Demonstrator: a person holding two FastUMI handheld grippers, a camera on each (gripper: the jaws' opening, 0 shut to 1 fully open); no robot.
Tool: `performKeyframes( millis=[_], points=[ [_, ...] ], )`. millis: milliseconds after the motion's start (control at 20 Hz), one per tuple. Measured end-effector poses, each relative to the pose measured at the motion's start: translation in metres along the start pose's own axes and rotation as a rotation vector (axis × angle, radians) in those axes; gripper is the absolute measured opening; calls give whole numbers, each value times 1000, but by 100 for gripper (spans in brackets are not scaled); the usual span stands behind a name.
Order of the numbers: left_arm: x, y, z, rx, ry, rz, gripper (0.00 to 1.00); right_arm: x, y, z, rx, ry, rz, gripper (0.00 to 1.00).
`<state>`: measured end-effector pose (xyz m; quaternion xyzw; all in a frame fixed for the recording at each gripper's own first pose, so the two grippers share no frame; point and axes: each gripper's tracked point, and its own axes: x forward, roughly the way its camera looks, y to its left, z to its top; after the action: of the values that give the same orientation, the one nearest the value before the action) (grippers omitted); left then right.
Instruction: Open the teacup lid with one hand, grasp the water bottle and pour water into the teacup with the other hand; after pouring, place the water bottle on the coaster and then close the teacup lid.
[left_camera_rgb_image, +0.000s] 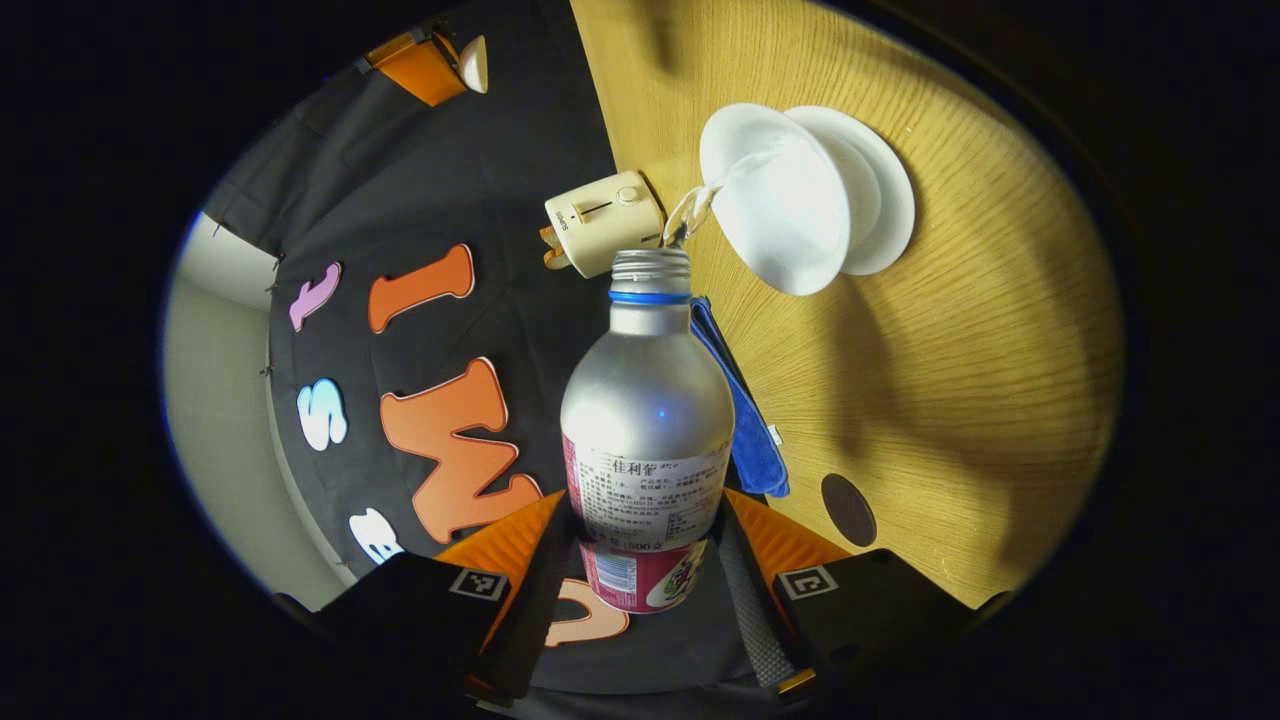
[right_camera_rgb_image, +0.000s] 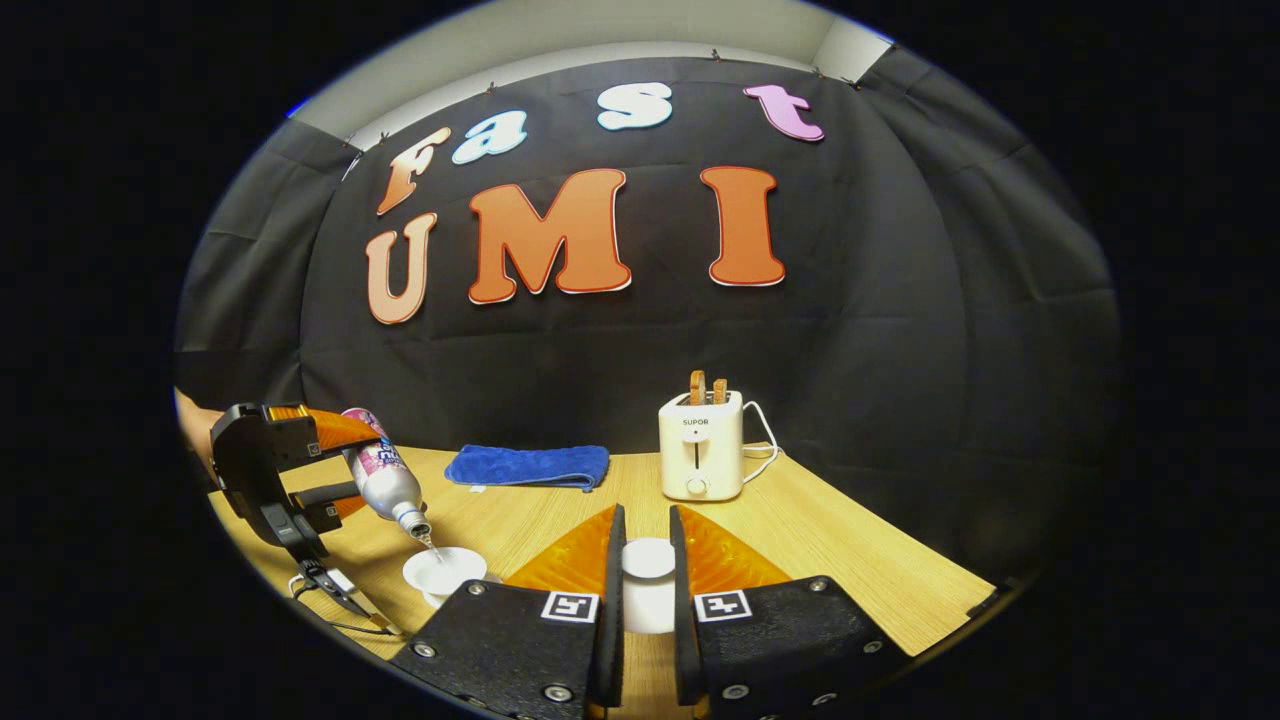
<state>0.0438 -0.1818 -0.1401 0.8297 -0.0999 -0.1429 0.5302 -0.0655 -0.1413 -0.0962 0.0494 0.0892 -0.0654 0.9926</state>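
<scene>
The wooden table carries everything, backed by the black cloth wall. At its far edge, a cream toaster stands upright with two slices of toast sticking out of its slots and a white cord trailing off to its right. A folded blue towel lies along the same far edge, to the left of the toaster and apart from it.

In the right gripper view, the left gripper is over the table's left part, a hand partly visible behind it, and holds the water bottle tipped steeply with its open neck down over the white teacup; a thin stream of water falls from the mouth into the cup. In the left gripper view the gripper has both fingers pressed on the labelled lower body of the bottle, uncapped with a blue ring at the neck, and the water runs toward the teacup, which sits on a white saucer.

The right gripper is narrowed on the white teacup lid, both fingers against its sides, near the table's front edge, to the right of the cup.

A small dark round coaster lies bare on the wood, near the towel.
</scene>
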Motion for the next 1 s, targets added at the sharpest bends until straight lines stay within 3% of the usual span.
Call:
performKeyframes(
  millis=[100, 200, 250, 400, 450, 500, 550, 600, 700, 750, 1000],
  points=[
    [0, 2, 0, 9, 1, 7, 81, 0, 0, 1, 0, -2, 3, 25],
    [0, 4, -1, 16, 3, 17, 81, 0, 1, 1, -2, -5, 6, 21],
    [-1, 4, -1, 19, 4, 21, 81, 0, 1, 1, -2, -6, 8, 25],
    [-2, 7, -1, 32, 9, 32, 81, 1, 2, 0, -1, -7, 14, 21],
    [-2, 9, -1, 36, 8, 34, 81, 1, 2, 0, 0, -8, 14, 25],
    [-1, 9, -2, 40, 9, 38, 83, 1, 3, 1, 1, -8, 19, 21],
    [-2, 10, -2, 44, 9, 41, 84, 1, 3, 1, 2, -10, 21, 25],
    [0, 10, -2, 46, 9, 43, 83, 1, 3, 1, 2, -11, 23, 21],
    [0, 11, -3, 52, 9, 48, 81, 1, 3, 2, 1, -13, 25, 25],
    [0, 12, -2, 56, 9, 51, 83, 1, 5, 2, 3, -11, 32, 21],
    [-2, 14, 0, 75, 4, 54, 81, 1, 6, 2, 4, -13, 45, 21]
  ],
)
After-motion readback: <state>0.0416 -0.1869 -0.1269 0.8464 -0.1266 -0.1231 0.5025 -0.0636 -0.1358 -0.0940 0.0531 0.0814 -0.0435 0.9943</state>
